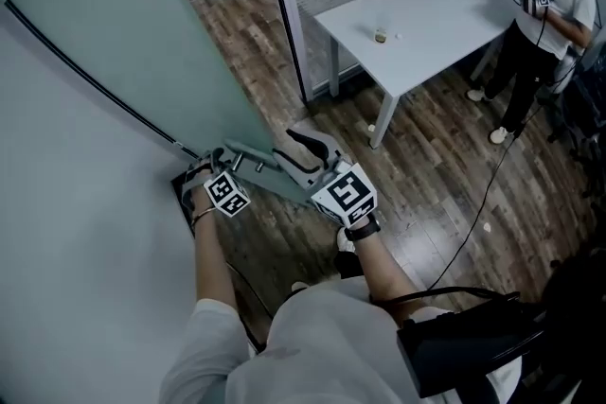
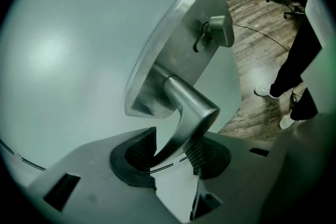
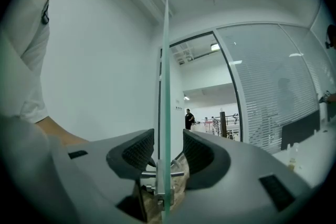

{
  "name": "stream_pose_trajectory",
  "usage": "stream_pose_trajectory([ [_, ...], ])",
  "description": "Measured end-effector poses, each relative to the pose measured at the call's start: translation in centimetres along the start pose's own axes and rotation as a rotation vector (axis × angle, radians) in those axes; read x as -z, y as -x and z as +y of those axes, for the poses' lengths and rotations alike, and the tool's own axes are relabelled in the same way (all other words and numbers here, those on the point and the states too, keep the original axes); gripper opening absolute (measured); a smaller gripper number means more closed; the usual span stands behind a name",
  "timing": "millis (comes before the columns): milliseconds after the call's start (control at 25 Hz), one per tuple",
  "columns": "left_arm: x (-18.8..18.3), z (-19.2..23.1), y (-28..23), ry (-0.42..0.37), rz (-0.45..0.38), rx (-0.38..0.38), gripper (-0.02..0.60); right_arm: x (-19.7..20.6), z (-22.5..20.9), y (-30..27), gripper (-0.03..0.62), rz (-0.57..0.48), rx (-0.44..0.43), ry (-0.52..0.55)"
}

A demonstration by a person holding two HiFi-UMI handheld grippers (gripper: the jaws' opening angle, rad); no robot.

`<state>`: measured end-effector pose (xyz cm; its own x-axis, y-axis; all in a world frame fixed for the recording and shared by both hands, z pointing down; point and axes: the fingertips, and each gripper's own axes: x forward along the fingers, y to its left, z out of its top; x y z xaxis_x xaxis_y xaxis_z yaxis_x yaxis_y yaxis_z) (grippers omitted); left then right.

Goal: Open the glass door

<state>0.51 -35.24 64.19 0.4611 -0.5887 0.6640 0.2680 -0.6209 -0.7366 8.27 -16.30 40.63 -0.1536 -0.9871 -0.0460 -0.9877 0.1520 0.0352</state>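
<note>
While the left gripper [image 2: 171, 150] was clamped on the metal handle [image 2: 185, 107] near the free edge of the glass door [image 1: 133, 24], right gripper [image 3: 164, 150] wide open, straddling that edge without touching it, door standing ajar beside the dark frame [image 1: 284, 5].

Ajar frosted glass door [image 1: 142, 14], lever handle [image 2: 189, 113]

Handle [image 2: 191, 113] between left tool's [image 2: 173, 153] jaws; door [image 2: 79, 50] behind.
</note>
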Motion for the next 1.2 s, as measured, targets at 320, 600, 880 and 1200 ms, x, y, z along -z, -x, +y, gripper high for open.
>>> stream_pose_trajectory([
  [320, 4.3, -2.0, 3.2, -0.037, -0.013, 0.005, 0.138, 0.1, 6.2, -0.5, 0.152, 0.038, 0.021, 0.019],
  [600, 7.8, -3.6, 5.7, -0.085, -0.010, 0.005, 0.148, -2.2, 11.8, -2.0, 0.152, 0.009, -0.122, 0.072],
  [880, 11.5, -4.6, 8.0, -0.127, 0.027, 0.008, 0.160, -2.4, 17.6, -4.6, 0.150, 0.008, -0.222, 0.073],
  [1200, 15.9, -5.8, 10.4, -0.197, 0.075, -0.006, 0.167, -2.7, 24.2, -5.9, 0.124, -0.015, -0.333, 0.045],
])
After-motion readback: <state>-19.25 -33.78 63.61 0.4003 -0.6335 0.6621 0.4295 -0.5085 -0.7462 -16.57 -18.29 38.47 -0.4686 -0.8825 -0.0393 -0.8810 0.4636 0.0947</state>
